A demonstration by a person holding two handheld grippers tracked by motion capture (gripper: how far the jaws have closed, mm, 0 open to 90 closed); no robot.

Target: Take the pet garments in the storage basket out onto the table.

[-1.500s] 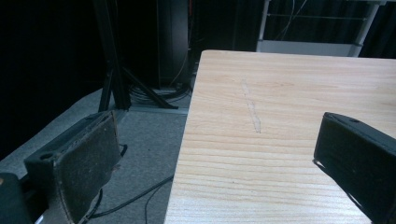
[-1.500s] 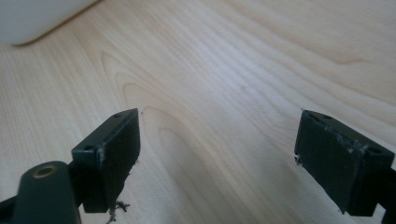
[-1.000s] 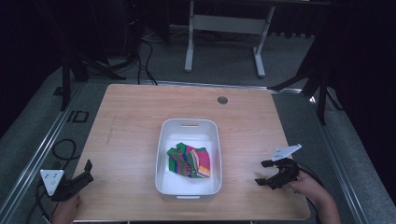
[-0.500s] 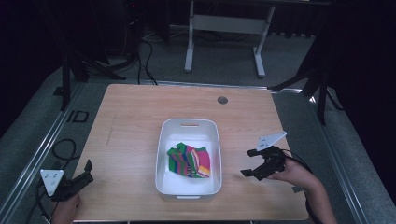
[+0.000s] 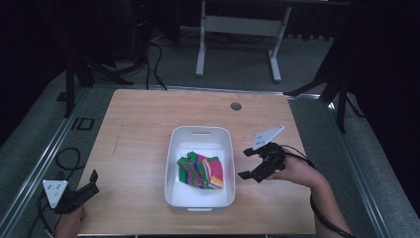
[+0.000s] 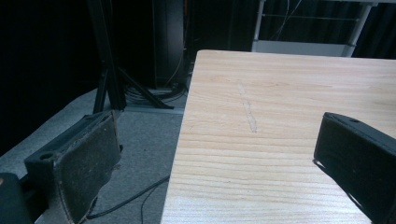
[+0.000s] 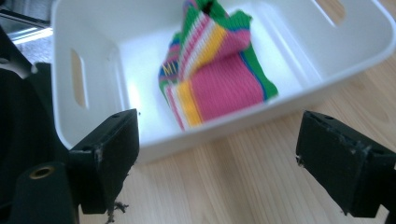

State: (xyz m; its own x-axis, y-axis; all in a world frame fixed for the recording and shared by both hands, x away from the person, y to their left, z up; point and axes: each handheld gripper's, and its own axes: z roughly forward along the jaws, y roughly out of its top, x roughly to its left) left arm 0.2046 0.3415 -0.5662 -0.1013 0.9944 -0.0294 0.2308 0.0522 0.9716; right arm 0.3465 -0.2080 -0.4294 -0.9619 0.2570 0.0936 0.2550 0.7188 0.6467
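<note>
right claw moved nearer bin; jaws apart | striped cloth inside

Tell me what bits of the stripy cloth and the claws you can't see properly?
- Stripy cloth: its top is cut off by the upper edge of the right gripper view, and its yellow letters are too blurred to read.
- Its underside is hidden against the white tub in the high view.
- Left claw: in the high view it is dark and small at the table's corner, so its pads are unclear.
</note>
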